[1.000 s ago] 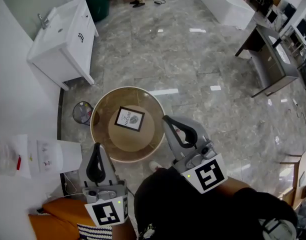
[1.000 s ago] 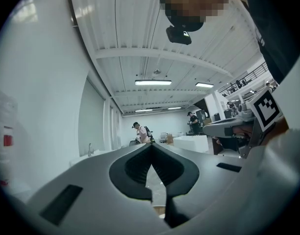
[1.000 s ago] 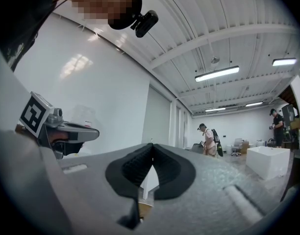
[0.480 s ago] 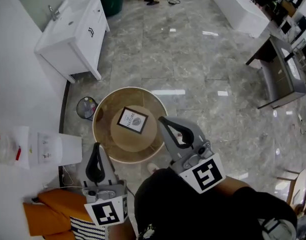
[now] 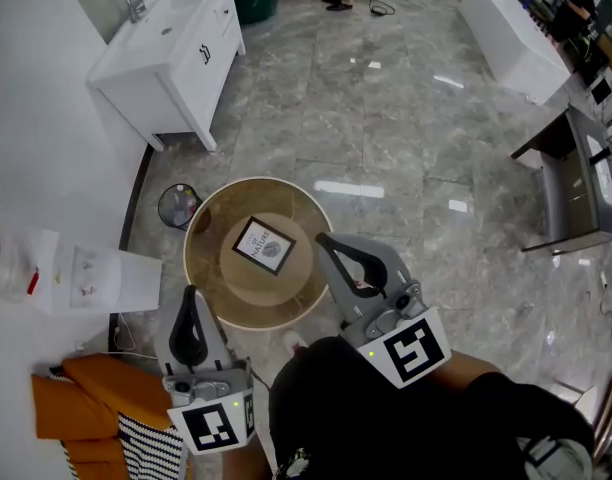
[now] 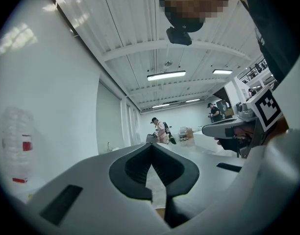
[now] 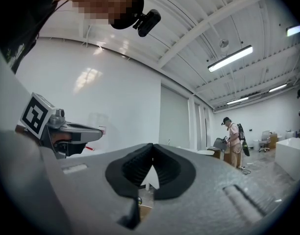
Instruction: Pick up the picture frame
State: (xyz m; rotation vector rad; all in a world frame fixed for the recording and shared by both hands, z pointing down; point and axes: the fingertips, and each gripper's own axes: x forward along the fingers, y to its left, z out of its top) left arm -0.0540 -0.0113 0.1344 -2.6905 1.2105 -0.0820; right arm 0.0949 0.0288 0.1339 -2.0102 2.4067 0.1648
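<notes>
2 hand-held claws point level, each pressed together and pinching nothing. The left claw (image 5: pixel 192 293) is nearest. The picture frame (image 5: pixel 263 245) lies flat on a round tan surface (image 5: pixel 238 286), ahead of it and left of the right claw (image 5: pixel 322 237). A white sink cabinet (image 5: pixel 176 43) stands farther ahead.

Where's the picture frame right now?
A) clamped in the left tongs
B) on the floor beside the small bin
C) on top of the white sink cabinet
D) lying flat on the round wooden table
D: the picture frame lies flat in the middle of the round wooden table. The left tongs and right tongs are shut on nothing, clear of it.
</notes>
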